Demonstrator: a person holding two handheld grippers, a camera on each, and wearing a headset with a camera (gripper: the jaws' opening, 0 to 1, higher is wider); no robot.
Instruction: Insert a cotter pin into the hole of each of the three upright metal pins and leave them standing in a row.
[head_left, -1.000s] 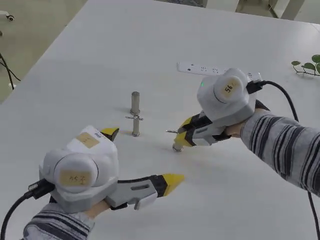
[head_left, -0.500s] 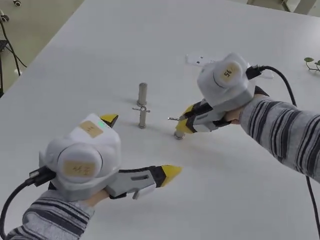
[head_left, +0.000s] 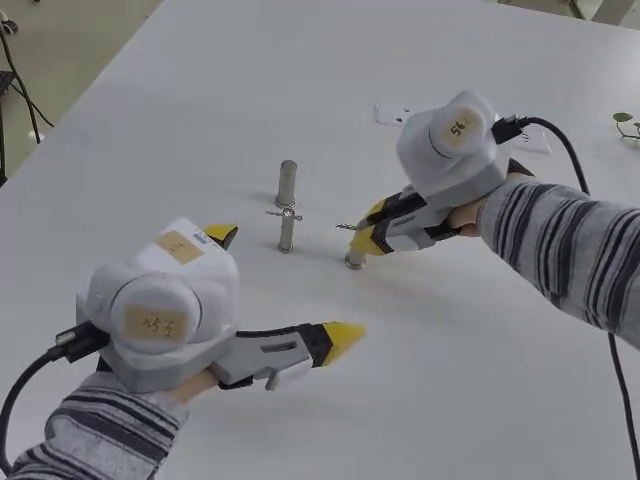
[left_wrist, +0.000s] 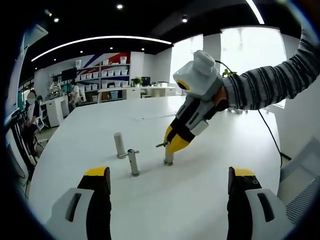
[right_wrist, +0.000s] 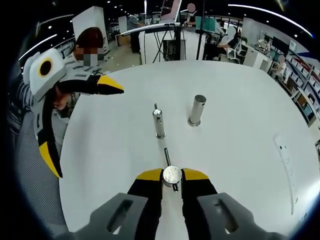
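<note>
The right tongs (head_left: 362, 240) were clenched on a cotter pin (right_wrist: 166, 156), their yellow tips drawn close on either side of the round top of the near metal pin (head_left: 354, 260). The cotter pin's thin free end poked out past that top towards the left. This near metal pin stood upright on the white worktop (head_left: 450, 350), directly below the tips. A hand in a striped sleeve (head_left: 560, 250) came in from the right to hold these tongs. Just to the left and slightly farther away stood the middle metal pin (head_left: 287, 232), also upright, with a second cotter pin (head_left: 284, 213) lying crosswise through it near the top. Right behind it, farther still, stood the far metal pin (head_left: 288, 183), a plain upright cylinder. The three pins were close together but not touching. The left tongs (head_left: 283, 285) were released, their jaws spread wide and gripping nothing. They were held above the near left part of the worktop, pointing towards the pins. Beyond the right tongs, at the far side, a white power strip (right_wrist: 290, 165) lay flat, and some green leaves (head_left: 628, 122) showed at the far right edge.
</note>
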